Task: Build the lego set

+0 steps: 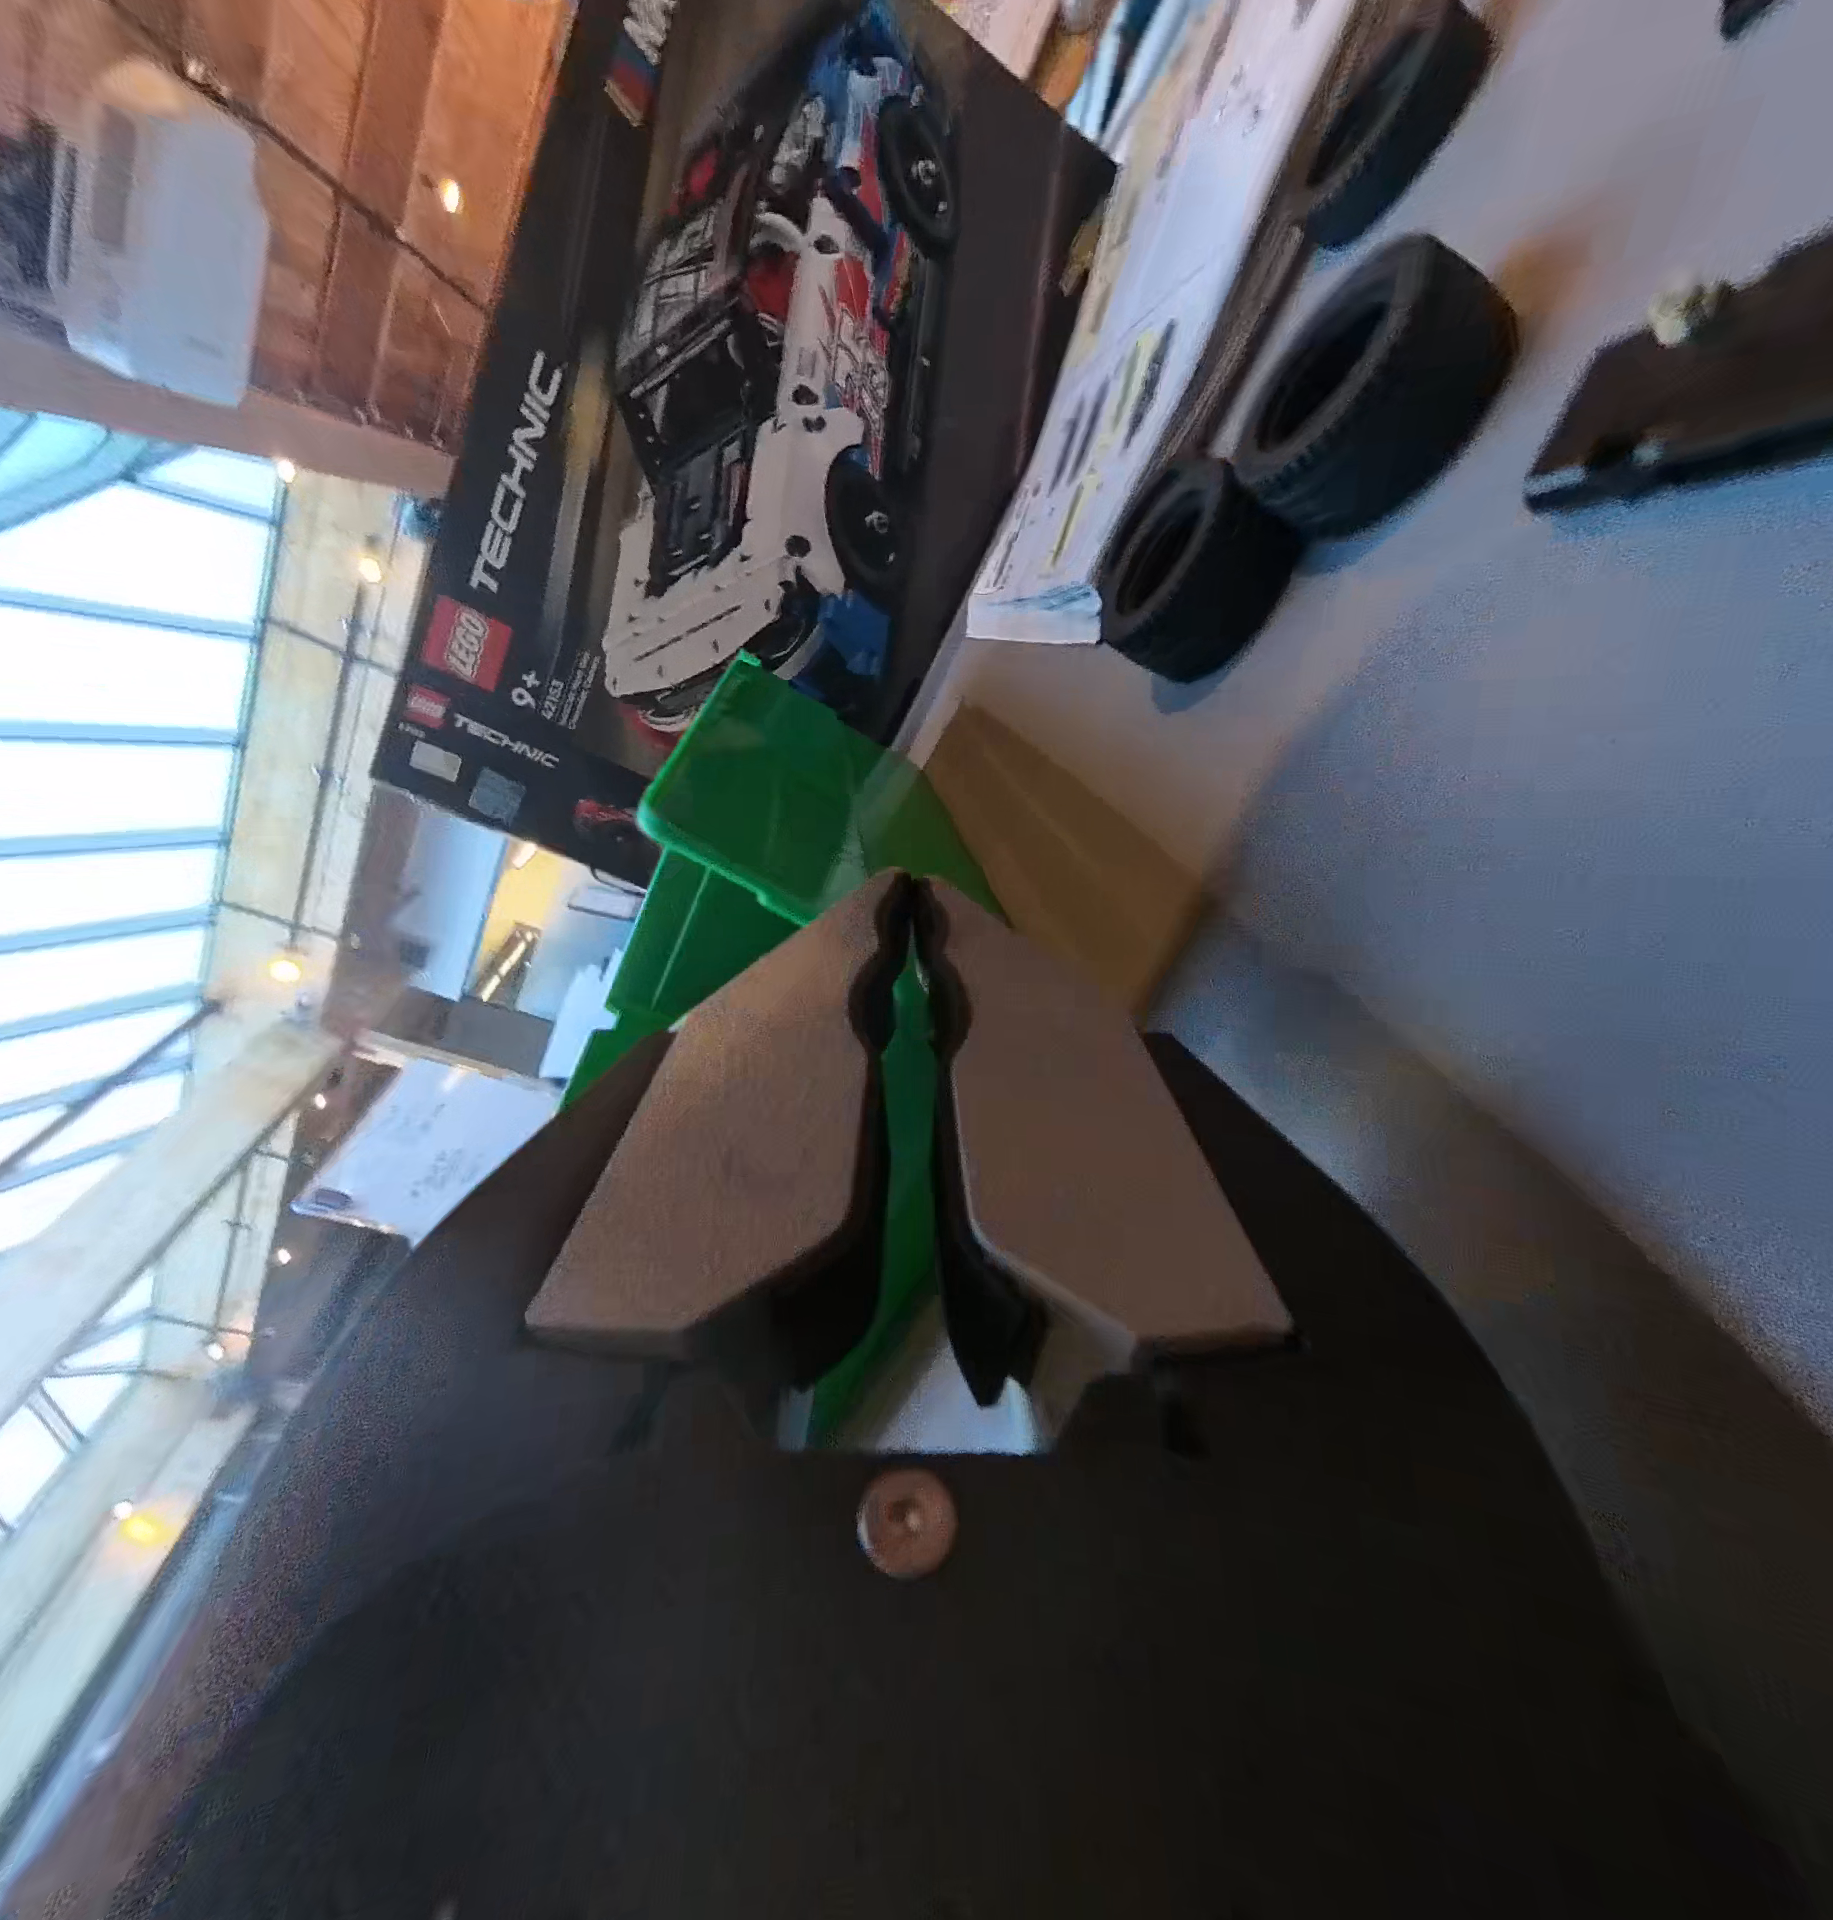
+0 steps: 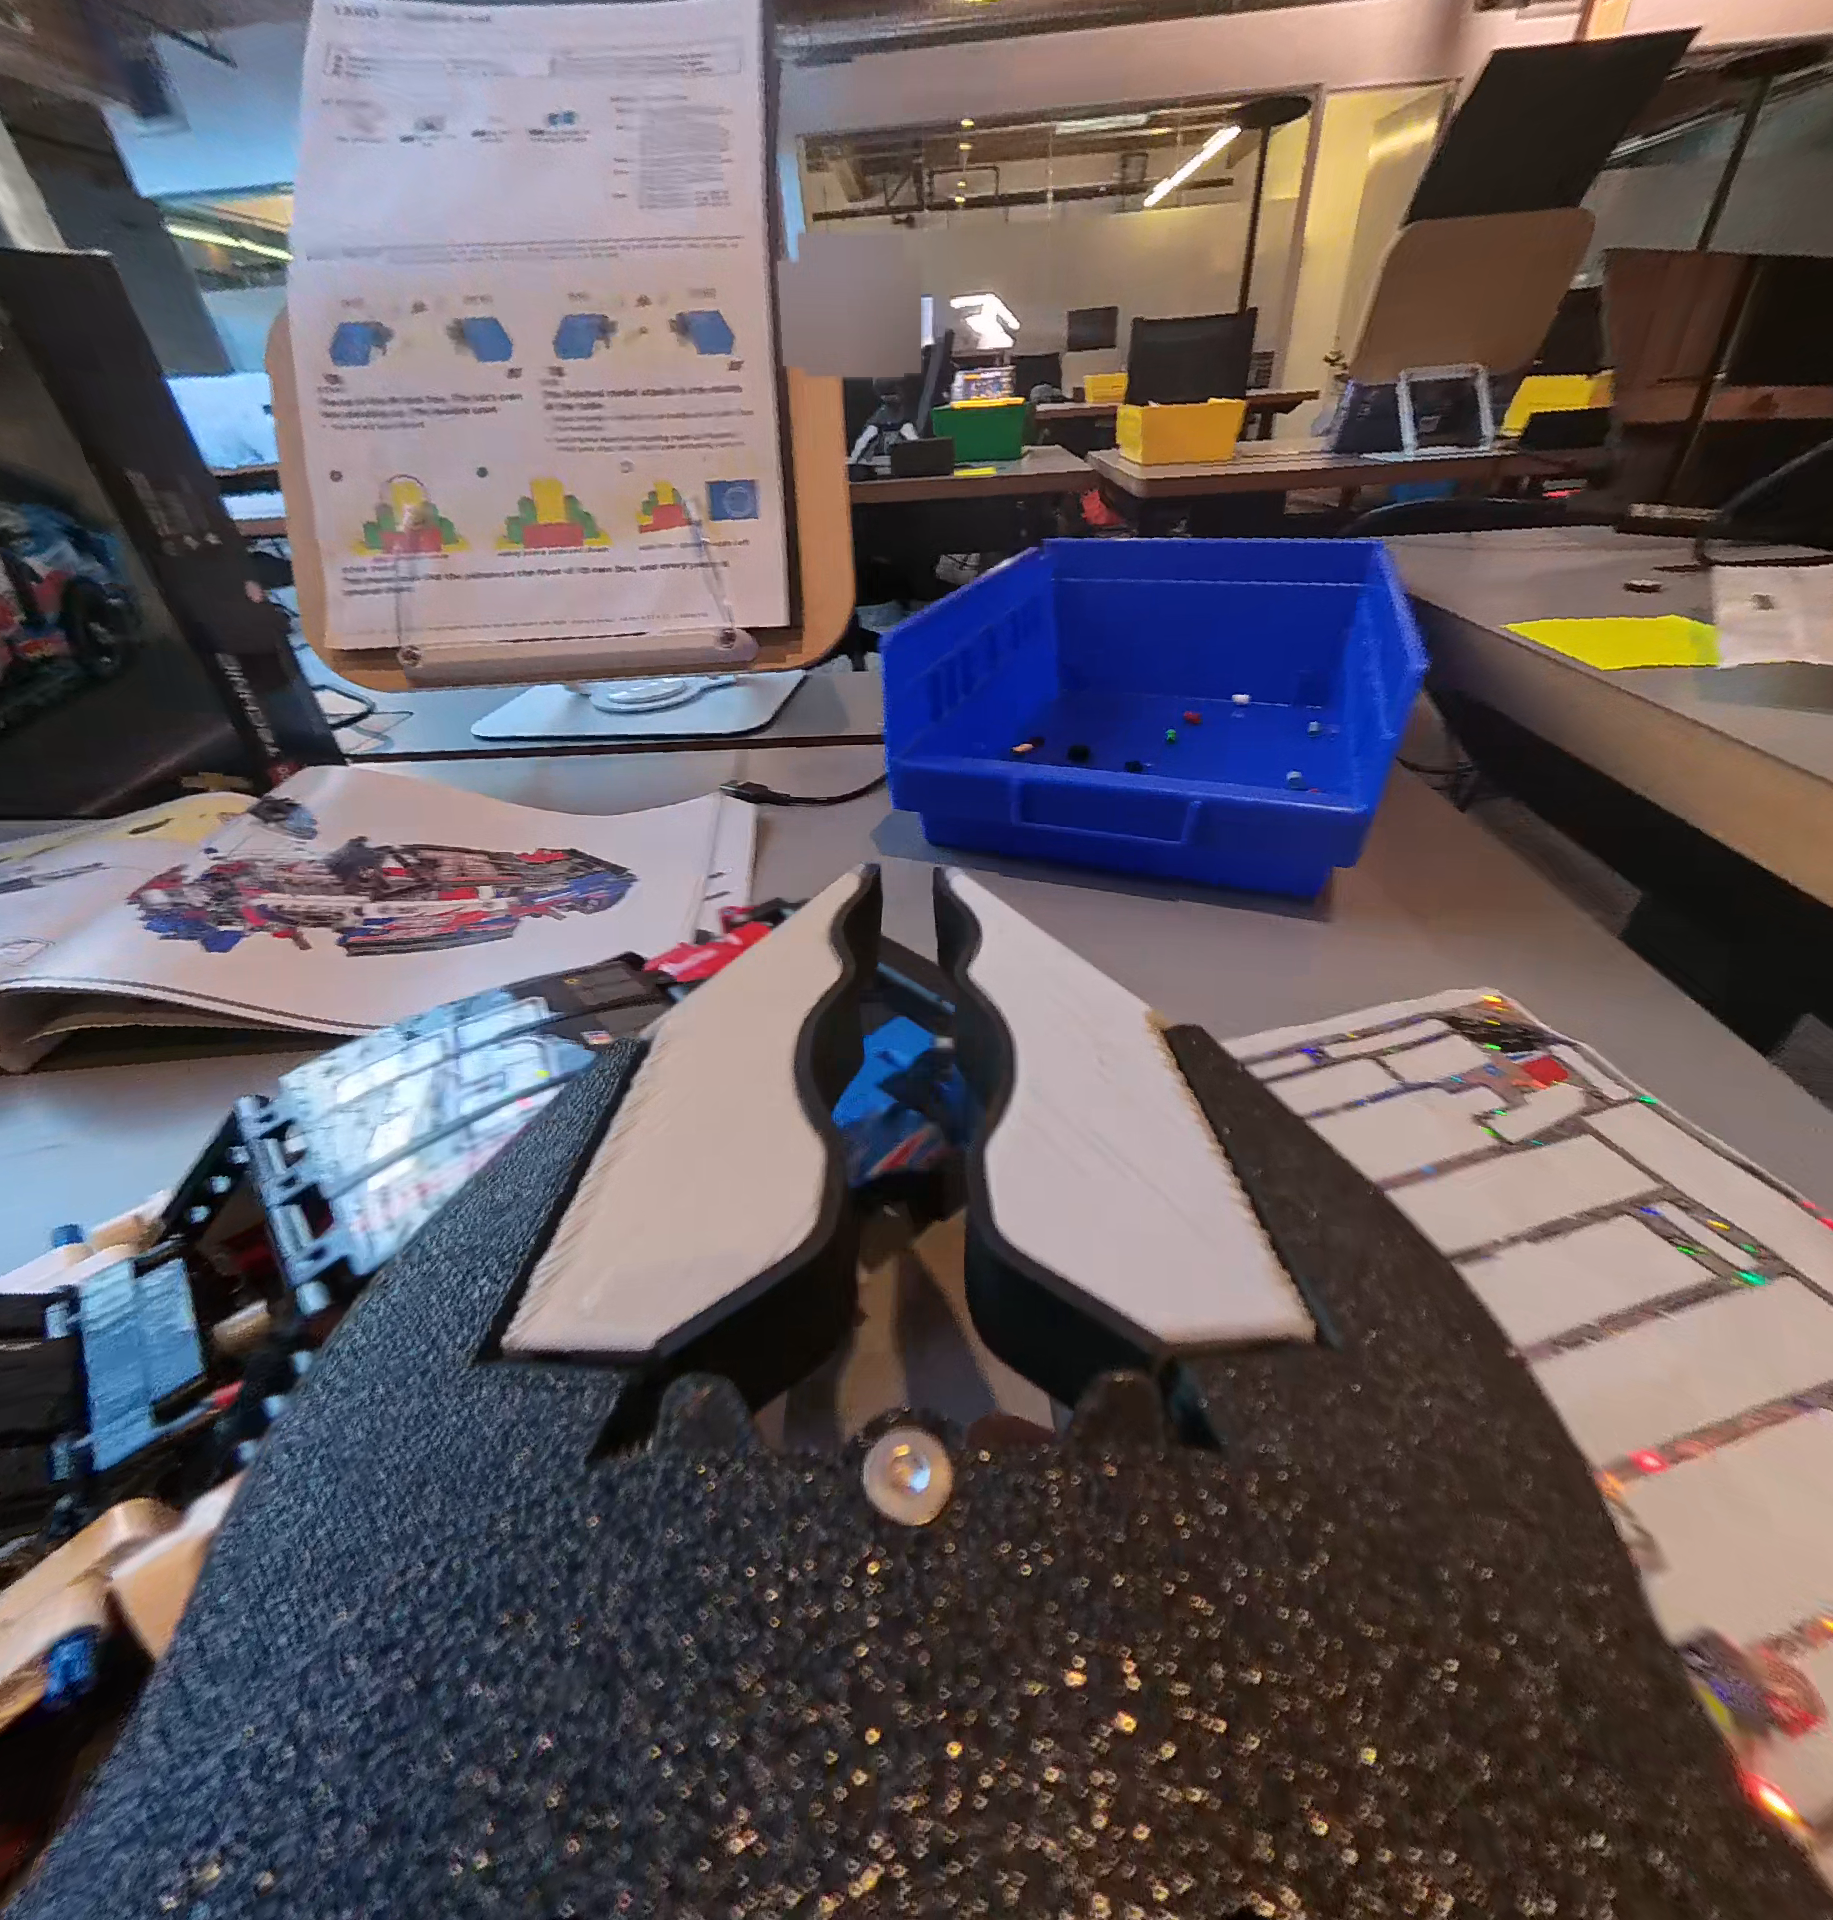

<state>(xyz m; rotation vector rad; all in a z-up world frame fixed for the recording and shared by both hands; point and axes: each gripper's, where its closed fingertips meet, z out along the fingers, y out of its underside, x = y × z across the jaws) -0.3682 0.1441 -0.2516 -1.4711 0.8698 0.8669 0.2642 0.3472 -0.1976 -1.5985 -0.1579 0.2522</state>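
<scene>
The part-built lego car (image 2: 372, 1143), black, white, blue and red, lies on the table at the lower left of the right wrist view and runs under my right gripper (image 2: 907, 883). Its jaws stand narrowly apart with a blue part of the car (image 2: 891, 1091) in the hollow between the fingers, apparently gripped. My left gripper (image 1: 907, 894) is shut with tips touching and holds nothing; it hangs tilted over the table edge in front of a green bin (image 1: 766, 800). Three black tyres (image 1: 1374, 384) lie on the table beyond it.
The lego box (image 1: 746, 416) stands behind the green bin. An open instruction booklet (image 2: 351, 894) lies at the left, a blue bin (image 2: 1151, 727) with a few small pieces stands ahead, a sticker sheet (image 2: 1514, 1247) lies at the right, and a paper stand (image 2: 548, 343) is behind. The tips of one gripper are about 65 centimetres away from the tips of the other.
</scene>
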